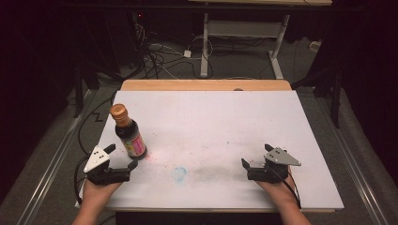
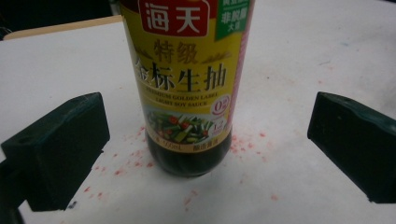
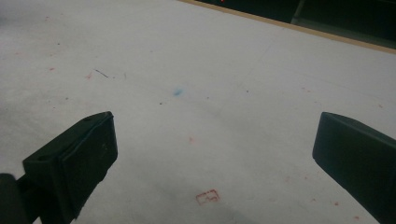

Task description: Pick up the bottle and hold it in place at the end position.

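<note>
At nine o'clock on the tabletop [image 1: 211, 117], the soy sauce bottle [image 1: 129, 133] stands upright, ungrasped. The left hand-held gripper [image 1: 123, 157] gapes around it; the right hand-held gripper [image 1: 256, 157] idles apart. Grasping remains.

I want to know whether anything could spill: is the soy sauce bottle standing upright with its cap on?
Yes. The soy sauce bottle stands upright on its base on the table, its gold cap on top. The left gripper, open, hasn't touched it.

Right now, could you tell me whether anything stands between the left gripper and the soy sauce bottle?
Nothing visible does. The left gripper is open, and the soy sauce bottle stands upright just beyond its jaws, with bare white table flecked with red between them.
</note>
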